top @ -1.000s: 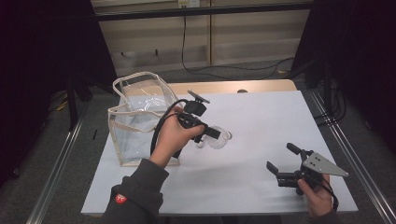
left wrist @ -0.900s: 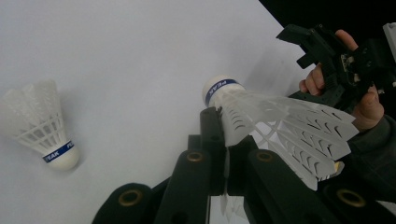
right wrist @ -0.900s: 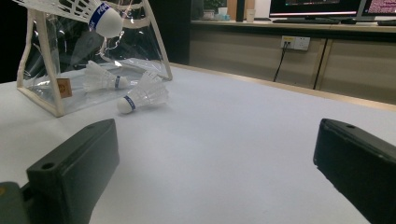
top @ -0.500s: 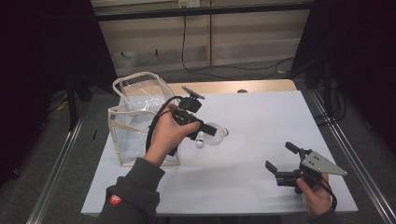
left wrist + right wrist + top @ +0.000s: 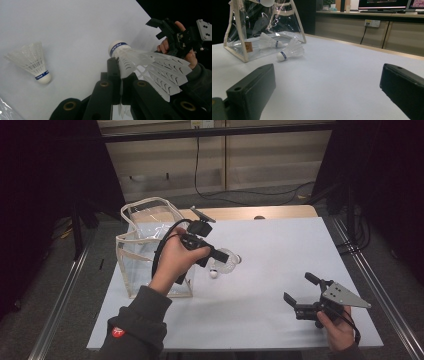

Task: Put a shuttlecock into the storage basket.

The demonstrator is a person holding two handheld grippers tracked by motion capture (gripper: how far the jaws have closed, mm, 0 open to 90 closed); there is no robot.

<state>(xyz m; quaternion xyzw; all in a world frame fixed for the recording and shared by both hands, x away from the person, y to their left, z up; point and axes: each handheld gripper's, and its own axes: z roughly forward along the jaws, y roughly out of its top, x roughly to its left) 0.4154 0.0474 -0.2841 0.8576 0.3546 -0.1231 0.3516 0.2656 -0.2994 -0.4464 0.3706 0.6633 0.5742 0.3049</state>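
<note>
Shuttlecock (image 5: pixel 140 62) clamped in left gripper (image 5: pixel 120 82) above open tabletop (image 5: pixel 280 245); right gripper (image 5: pixel 302 292) wide open, near edge.

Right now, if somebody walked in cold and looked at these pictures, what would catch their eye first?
Probably the left gripper, raised above the white table and clamped on the feather skirt of a white shuttlecock. Next, the clear plastic tote bag standing at the table's left side, with a second shuttlecock lying on the table just outside it. The right gripper waits open near the front right corner.
</note>
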